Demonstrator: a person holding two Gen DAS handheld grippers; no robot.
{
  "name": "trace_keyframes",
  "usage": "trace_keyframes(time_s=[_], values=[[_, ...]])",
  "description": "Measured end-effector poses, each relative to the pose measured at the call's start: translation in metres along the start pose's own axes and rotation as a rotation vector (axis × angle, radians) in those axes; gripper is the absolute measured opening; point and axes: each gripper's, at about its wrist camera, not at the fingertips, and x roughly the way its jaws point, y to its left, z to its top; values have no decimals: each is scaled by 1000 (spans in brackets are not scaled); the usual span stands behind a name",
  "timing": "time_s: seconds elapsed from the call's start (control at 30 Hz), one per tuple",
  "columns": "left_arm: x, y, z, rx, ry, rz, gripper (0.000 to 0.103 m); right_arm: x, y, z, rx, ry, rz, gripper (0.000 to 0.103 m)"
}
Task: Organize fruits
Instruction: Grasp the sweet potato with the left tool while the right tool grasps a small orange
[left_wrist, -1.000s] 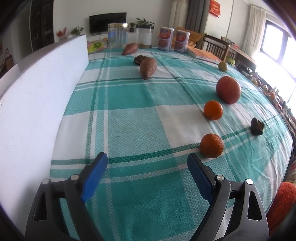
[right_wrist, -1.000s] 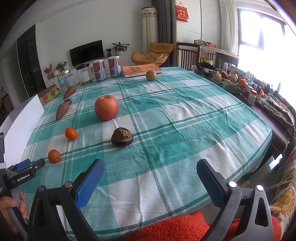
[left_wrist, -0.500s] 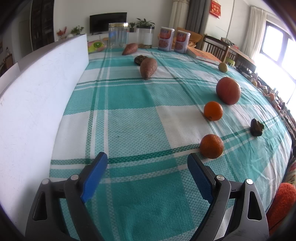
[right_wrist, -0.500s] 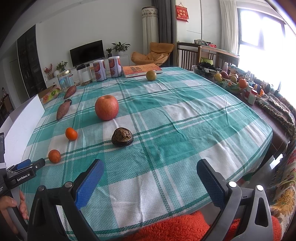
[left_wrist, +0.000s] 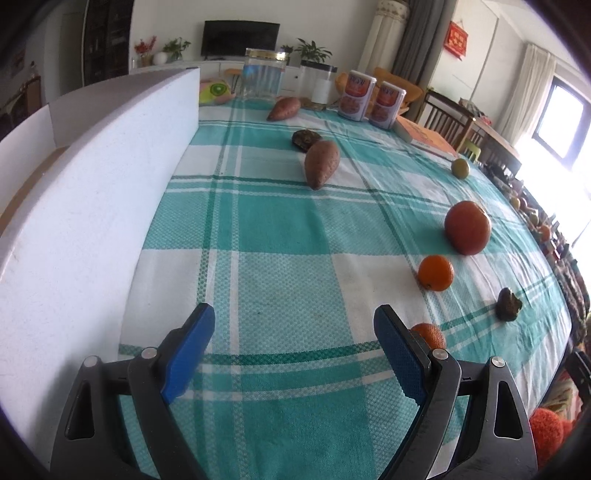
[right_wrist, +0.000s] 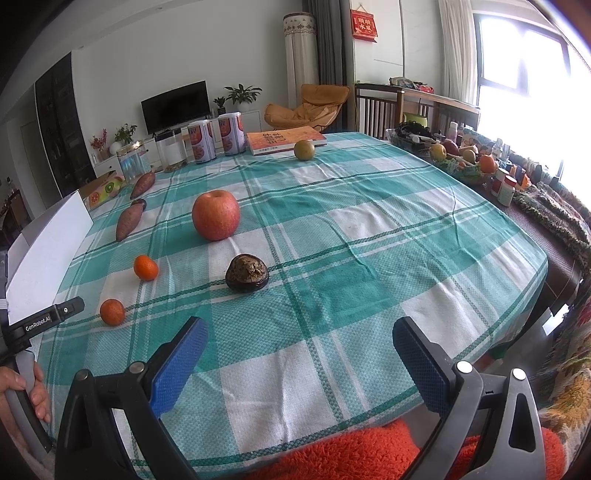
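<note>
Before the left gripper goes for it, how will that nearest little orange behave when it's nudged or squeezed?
The nearest orange looks round and sits loose on the flat tablecloth, so a sideways nudge would probably roll it. Its dimpled peel likely grips the pads well. It is small beside the apple, so probably light, though hard squeezing might bruise it.

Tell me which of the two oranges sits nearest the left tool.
The near orange, partly hidden behind the left tool; the other orange lies farther off.

Both tools, left (left_wrist: 293, 354) and right (right_wrist: 299, 363), wide-jawed, empty, angled downward over the table.
</note>
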Motion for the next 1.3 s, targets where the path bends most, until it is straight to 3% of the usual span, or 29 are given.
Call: trace_keyframes(time_s=[0.27, 0.43, 0.63, 0.67, 0.7, 0.73, 0.77, 0.9, 1.07, 1.2, 1.3], values=[[48, -19, 69, -74, -7, 18, 90, 3, -1, 0, 7, 9, 10, 100], [106, -39, 113, 37, 41, 78, 90, 3, -2, 0, 9, 7, 14, 100], [152, -49, 132, 133, 128, 105, 87, 6, -9, 1, 37, 20, 32, 100], [153, -49, 132, 138, 121, 100, 83, 6, -10, 1, 41, 22, 35, 100], [153, -50, 132, 150, 115, 92, 60, 6, -10, 1, 45, 24, 37, 100], [153, -52, 131, 168, 123, 95, 43, 7, -11, 1, 48, 25, 40, 100], [153, -53, 129, 188, 125, 110, 41, 7, -11, 1, 49, 27, 43, 100], [136, -49, 114, 186, 121, 118, 41, 9, -17, 1, 78, 42, 69, 100], [90, -25, 81, 25, 148, 84, 41, 23, -38, 3, 197, 112, 175, 100], [45, -16, 50, -1, 144, 41, 41, 44, -29, 18, 198, 214, 288, 100], [15, -18, 30, 29, 144, 5, 41, 49, 13, 26, 108, 262, 464, 100]])
